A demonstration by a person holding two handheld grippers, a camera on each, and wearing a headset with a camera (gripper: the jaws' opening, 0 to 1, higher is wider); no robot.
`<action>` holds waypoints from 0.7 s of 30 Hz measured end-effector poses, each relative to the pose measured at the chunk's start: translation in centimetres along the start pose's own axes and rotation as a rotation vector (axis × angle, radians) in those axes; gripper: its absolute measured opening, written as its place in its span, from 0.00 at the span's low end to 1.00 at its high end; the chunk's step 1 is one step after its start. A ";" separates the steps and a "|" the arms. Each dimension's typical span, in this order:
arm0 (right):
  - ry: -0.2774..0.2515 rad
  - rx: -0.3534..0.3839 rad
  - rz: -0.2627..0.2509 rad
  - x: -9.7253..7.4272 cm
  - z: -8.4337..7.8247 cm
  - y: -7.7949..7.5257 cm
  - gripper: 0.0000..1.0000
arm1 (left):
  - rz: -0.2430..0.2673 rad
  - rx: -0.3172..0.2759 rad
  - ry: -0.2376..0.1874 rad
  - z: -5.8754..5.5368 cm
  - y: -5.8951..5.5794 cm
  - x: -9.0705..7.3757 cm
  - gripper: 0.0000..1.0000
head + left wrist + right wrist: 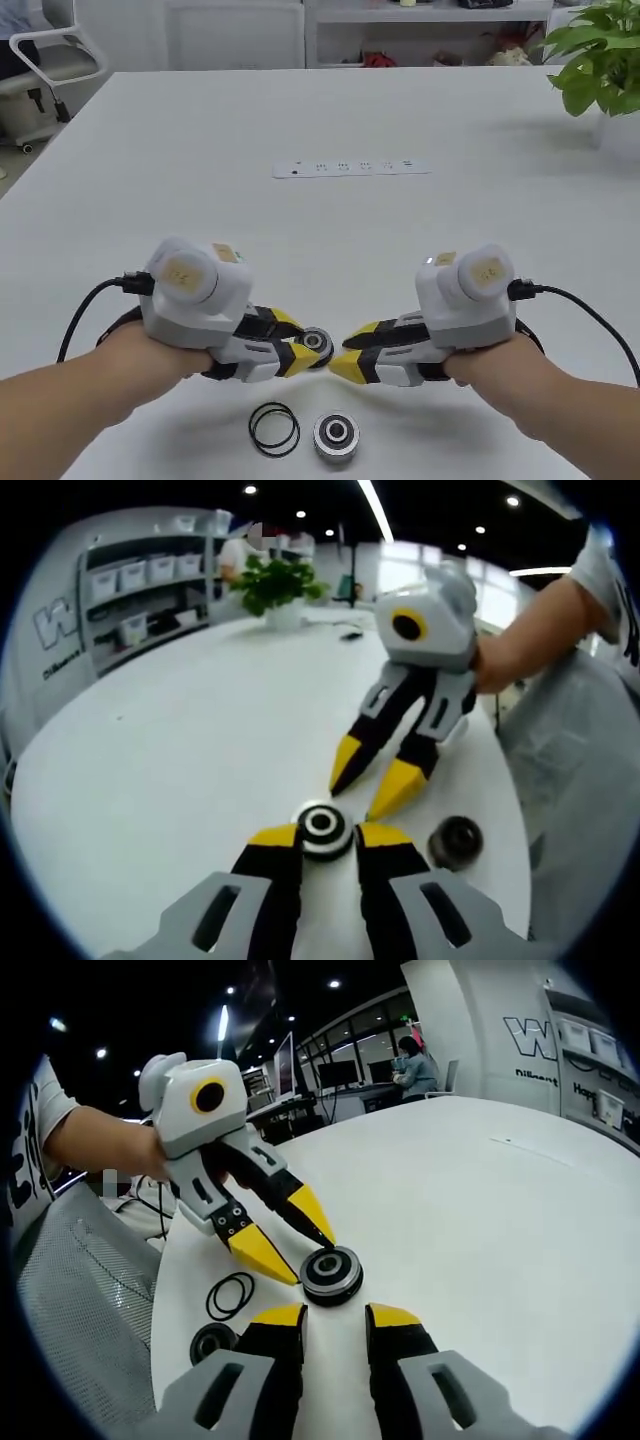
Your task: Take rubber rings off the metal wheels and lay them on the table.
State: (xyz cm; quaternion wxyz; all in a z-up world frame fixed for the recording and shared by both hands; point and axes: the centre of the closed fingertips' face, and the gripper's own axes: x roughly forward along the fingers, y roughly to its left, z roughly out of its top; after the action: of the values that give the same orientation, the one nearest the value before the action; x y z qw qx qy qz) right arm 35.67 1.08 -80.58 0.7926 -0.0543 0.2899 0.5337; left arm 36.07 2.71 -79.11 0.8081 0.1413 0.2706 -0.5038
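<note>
Pinching the metal wheel (316, 342), the left hand-held gripper (322, 840) likely steadies it for the spread right hand-held gripper (340, 357) at 3 o'clock.

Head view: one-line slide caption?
Left tongs grip a metal wheel, right tongs open beside it; rubber rings and second wheel on table.

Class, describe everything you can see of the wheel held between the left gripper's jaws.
The wheel is a small round disc that looks like metal, with a pale hub, a dark centre hole and a black band round its rim, likely rubber. It sits roughly flat, face up, clamped at its rim between the yellow tips of the left gripper, low over the table. The right gripper points at it, open and close by.
</note>
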 end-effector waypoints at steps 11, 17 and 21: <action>0.002 -0.007 0.000 0.1 0.0 0.0 0.20 | 0.020 0.017 -0.004 0.1 0.3 0.1 0.14; -0.002 -0.006 0.001 0.1 0.1 0.0 0.20 | 0.027 0.036 0.001 0.2 0.3 0.3 0.15; -0.004 -0.005 0.000 0.2 0.2 0.0 0.20 | 0.028 0.036 0.002 0.2 0.2 0.4 0.14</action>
State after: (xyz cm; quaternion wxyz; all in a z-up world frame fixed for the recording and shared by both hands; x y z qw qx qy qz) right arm 35.78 1.27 -80.54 0.7929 -0.0553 0.2871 0.5346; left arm 36.50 2.40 -79.16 0.8123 0.1599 0.2601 -0.4970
